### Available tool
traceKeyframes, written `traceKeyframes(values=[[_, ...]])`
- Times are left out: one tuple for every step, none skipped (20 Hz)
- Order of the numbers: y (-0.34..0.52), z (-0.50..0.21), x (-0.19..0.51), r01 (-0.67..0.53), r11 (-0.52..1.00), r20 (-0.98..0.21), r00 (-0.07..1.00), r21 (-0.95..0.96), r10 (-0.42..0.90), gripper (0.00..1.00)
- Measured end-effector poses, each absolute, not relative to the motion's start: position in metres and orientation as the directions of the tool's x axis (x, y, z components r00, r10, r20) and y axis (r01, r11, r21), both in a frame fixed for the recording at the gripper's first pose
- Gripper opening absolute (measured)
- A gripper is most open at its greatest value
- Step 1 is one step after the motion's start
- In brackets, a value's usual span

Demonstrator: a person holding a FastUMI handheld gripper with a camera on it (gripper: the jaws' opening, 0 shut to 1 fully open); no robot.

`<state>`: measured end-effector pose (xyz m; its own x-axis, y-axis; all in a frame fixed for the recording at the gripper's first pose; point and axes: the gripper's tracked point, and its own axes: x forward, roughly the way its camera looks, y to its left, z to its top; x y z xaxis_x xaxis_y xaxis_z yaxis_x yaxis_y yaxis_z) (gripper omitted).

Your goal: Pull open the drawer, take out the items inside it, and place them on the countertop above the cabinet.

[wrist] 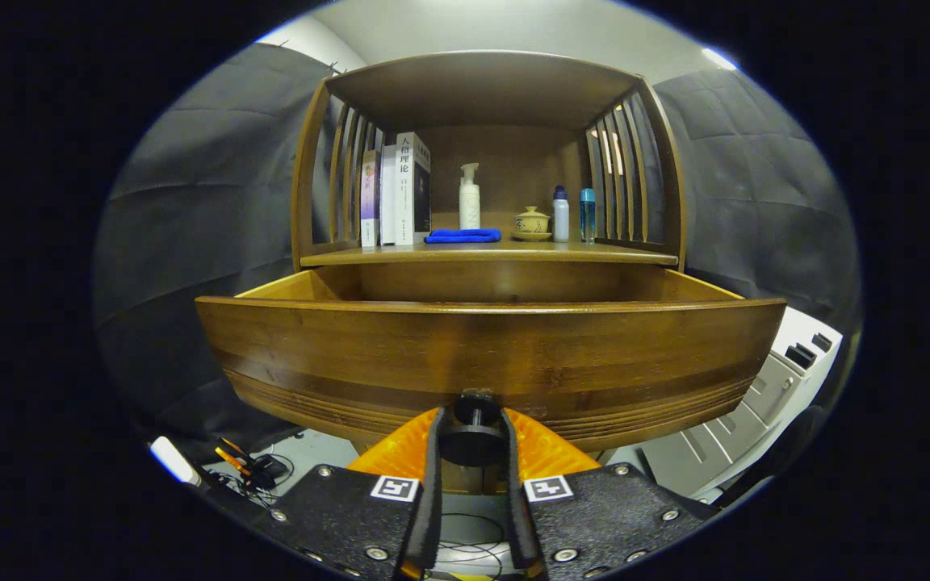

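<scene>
Where the wooden cabinet [485,89] rises against the dark booth wall, its drawer [489,355] stands pulled well out toward the camera, its inside hidden behind the tall front panel. Above it the countertop [489,253] carries a row of upright books [396,194] at the left, a folded blue cloth [462,236] before a white pump bottle [470,198], a lidded tea bowl [532,223], and two small bottles [574,215] at the right. The gripper [473,440] sits at the drawer front's lower middle, both fingers [431,484] clenched on the round dark knob [474,436] between them.
</scene>
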<state>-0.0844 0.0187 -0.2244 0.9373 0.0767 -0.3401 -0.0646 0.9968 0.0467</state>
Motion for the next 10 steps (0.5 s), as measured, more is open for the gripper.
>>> traceKeyframes(values=[[0.02, -0.225, -0.084, -0.073, 0.996, -0.348, 0.933, 0.052, 0.087, 0.38], [0.021, -0.223, -0.085, -0.09, 0.995, -0.356, 0.929, 0.046, 0.1, 0.41], [0.02, -0.218, -0.087, -0.104, 0.994, -0.351, 0.93, 0.033, 0.109, 0.43], [0.015, -0.211, -0.089, -0.1, 0.995, -0.34, 0.935, 0.025, 0.103, 0.52], [0.012, -0.205, -0.087, -0.096, 0.995, -0.332, 0.938, 0.032, 0.101, 0.6], [0.015, -0.198, -0.091, -0.102, 0.993, -0.325, 0.939, 0.054, 0.114, 0.69], [0.018, -0.19, -0.091, -0.112, 0.99, -0.319, 0.938, 0.082, 0.133, 0.77], [0.019, -0.18, -0.093, -0.124, 0.987, -0.314, 0.938, 0.099, 0.149, 0.86], [0.019, -0.168, -0.091, -0.133, 0.987, -0.307, 0.939, 0.091, 0.155, 0.94], [0.014, -0.156, -0.089, -0.131, 0.99, -0.299, 0.943, 0.061, 0.143, 0.94]])
